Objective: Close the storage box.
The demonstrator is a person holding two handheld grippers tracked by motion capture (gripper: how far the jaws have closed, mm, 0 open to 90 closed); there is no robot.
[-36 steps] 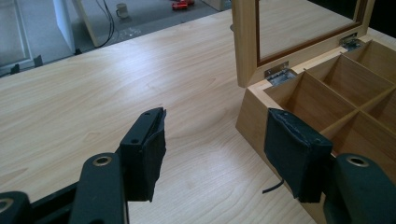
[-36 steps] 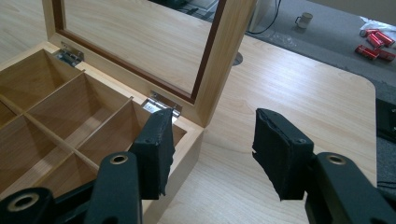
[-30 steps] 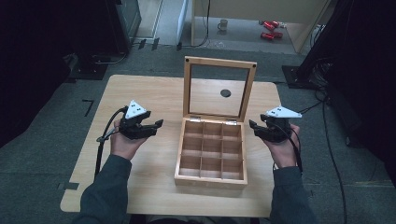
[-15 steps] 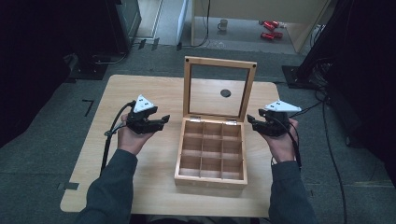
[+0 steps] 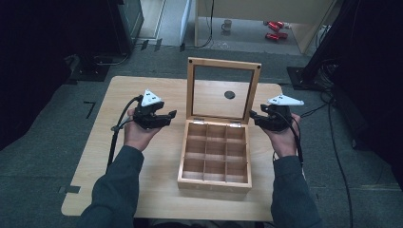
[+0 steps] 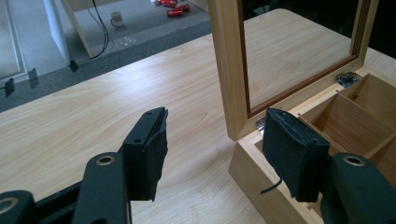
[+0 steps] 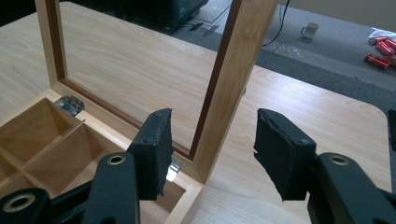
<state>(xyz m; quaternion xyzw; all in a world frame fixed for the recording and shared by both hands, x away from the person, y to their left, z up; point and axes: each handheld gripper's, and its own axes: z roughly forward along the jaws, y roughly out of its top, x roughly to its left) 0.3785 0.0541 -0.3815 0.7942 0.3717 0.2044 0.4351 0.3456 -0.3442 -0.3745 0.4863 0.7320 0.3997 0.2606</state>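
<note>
A wooden box [image 5: 215, 180] with several empty compartments sits mid-table, its glass-paned lid [image 5: 223, 63] standing upright. My left gripper [image 5: 170, 114] hovers open just left of the lid's left post [image 6: 231, 70], jaws pointing at it, nothing between them. My right gripper [image 5: 253, 115] is open at the lid's right side; in the right gripper view [image 7: 212, 144] the lid's right post [image 7: 233, 88] stands between the two jaws, untouched. The box's hinges [image 7: 70, 105] show at the back edge.
The light wooden table [image 5: 119, 156] has bare room left and right of the box. A dark round mark [image 5: 229, 94] lies on the tabletop behind the lid. On the floor beyond are a mug [image 5: 227, 23], red cans [image 5: 273, 26] and cables.
Both grippers have moved inward and slightly forward toward the lid's side posts. The box and lid have not moved.
</note>
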